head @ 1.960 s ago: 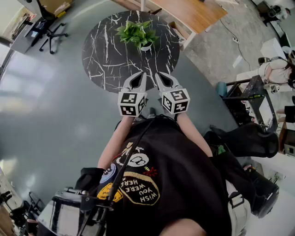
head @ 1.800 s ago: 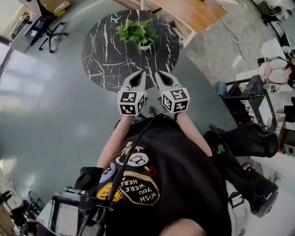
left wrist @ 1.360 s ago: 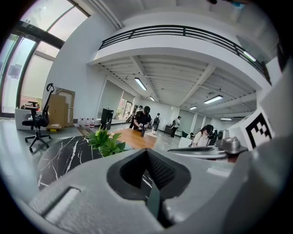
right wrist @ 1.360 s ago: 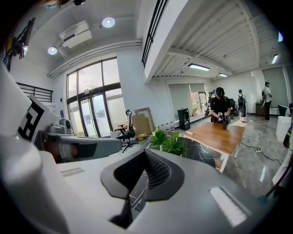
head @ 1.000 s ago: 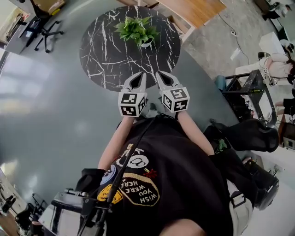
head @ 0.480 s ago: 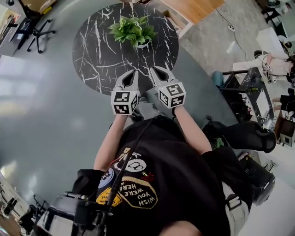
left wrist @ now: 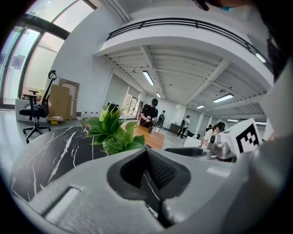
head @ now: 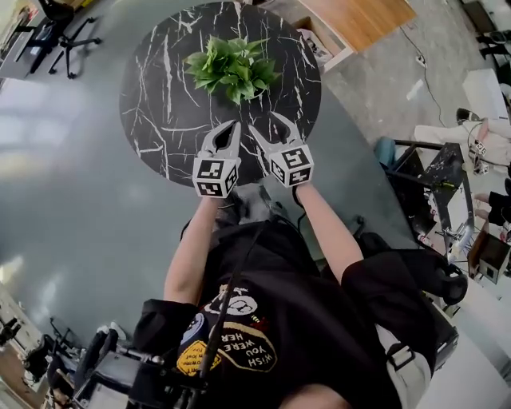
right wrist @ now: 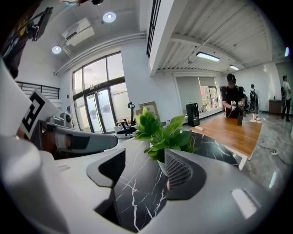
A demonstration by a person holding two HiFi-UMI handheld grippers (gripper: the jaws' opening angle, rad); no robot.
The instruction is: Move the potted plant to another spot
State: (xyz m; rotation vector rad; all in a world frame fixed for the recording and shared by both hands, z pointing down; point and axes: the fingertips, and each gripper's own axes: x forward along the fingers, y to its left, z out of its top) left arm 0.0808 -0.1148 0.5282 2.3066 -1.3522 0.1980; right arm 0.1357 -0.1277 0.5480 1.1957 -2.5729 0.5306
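The potted plant (head: 231, 69), leafy green in a small white pot, stands on the far half of a round black marble table (head: 156, 108). Both grippers hover over the table's near part, short of the plant and not touching it. My left gripper (head: 233, 124) is shut with nothing in it; in the left gripper view the plant (left wrist: 113, 133) shows past the left gripper (left wrist: 147, 151). My right gripper (head: 271, 126) is opening, its jaws empty. In the right gripper view the plant (right wrist: 160, 131) rises between and beyond the right gripper's (right wrist: 144, 153) parted fingers, its pot partly hidden.
A light wooden table (head: 361, 19) stands beyond the round table at the upper right, with a box beside it. An office chair (head: 62, 25) is at the upper left. Dark carts and equipment (head: 435, 188) crowd the right side. People stand far off (right wrist: 233, 103).
Both grippers have moved forward and down over the near part of the marble table, closer to the plant. The right jaws, shut earlier, now stand apart.
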